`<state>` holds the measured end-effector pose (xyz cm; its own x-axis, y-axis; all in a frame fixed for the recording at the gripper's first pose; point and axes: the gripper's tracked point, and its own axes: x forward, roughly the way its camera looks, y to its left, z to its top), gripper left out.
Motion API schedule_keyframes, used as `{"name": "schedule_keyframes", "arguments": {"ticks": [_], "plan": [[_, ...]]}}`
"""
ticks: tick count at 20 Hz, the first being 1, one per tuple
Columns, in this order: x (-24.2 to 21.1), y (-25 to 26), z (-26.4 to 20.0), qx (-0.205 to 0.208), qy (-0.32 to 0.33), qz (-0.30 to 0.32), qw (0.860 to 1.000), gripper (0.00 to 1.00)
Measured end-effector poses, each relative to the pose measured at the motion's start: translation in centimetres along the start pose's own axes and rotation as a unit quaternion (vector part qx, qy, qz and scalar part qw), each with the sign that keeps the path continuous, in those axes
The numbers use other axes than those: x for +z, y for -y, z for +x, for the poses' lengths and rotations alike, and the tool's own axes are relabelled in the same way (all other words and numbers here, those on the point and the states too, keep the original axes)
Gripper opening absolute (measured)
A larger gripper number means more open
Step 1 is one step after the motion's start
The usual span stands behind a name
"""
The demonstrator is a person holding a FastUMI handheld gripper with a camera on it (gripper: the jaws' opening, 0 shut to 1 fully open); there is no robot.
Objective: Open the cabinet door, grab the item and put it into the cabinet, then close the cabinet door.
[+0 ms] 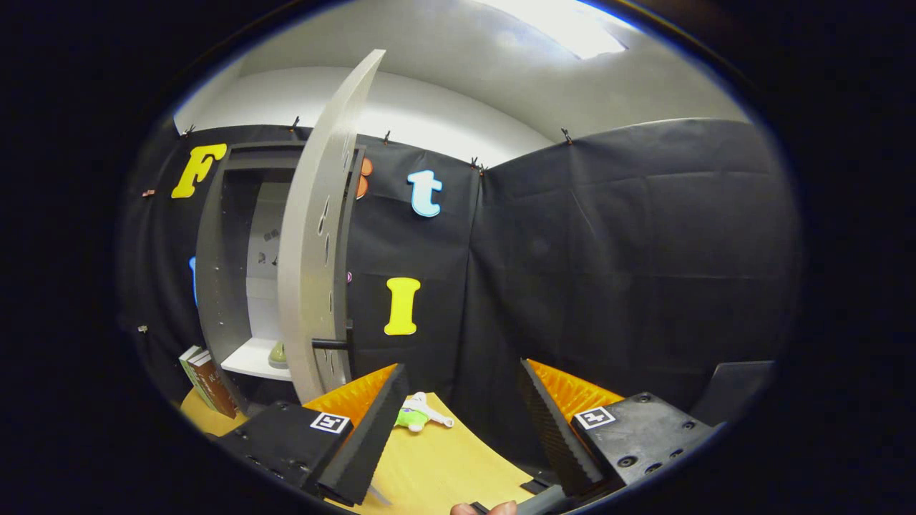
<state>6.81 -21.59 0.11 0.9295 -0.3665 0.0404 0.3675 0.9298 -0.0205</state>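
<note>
A grey cabinet [215,286] stands at the back left of the wooden table [436,465]. Its door [315,236] swings out toward me, edge-on, with a dark handle [330,344] low on it. Inside, a white shelf [247,357] carries a small greenish object [278,352]. A small green and white plush toy [418,415] lies on the table just ahead of the left finger, to the right of the door. My gripper [465,400] is open, with nothing between its fingers, held back from the toy and the door.
Books [207,383] lean against the cabinet's left side. Black cloth walls close the booth behind and to the right. A dark grey object [730,390] sits at the far right. A fingertip [483,509] of a person's hand shows under the gripper.
</note>
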Motion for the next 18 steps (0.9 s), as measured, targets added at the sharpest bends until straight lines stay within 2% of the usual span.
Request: {"name": "schedule_keyframes", "arguments": {"ticks": [4, 7, 11, 18], "plan": [[-1.3, -2.6, 1.5, 0.042, -0.015, -0.002, 0.999, 0.98], [-1.0, -3.3, 1.7, 0.048, -0.007, -0.013, 0.999, 0.96], [-1.1, -5.4, 0.3, 0.064, -0.02, 0.019, 0.998, 0.96], [-1.0, -12.8, -2.6, 0.099, -0.025, 0.027, 0.994, 0.96]]}}
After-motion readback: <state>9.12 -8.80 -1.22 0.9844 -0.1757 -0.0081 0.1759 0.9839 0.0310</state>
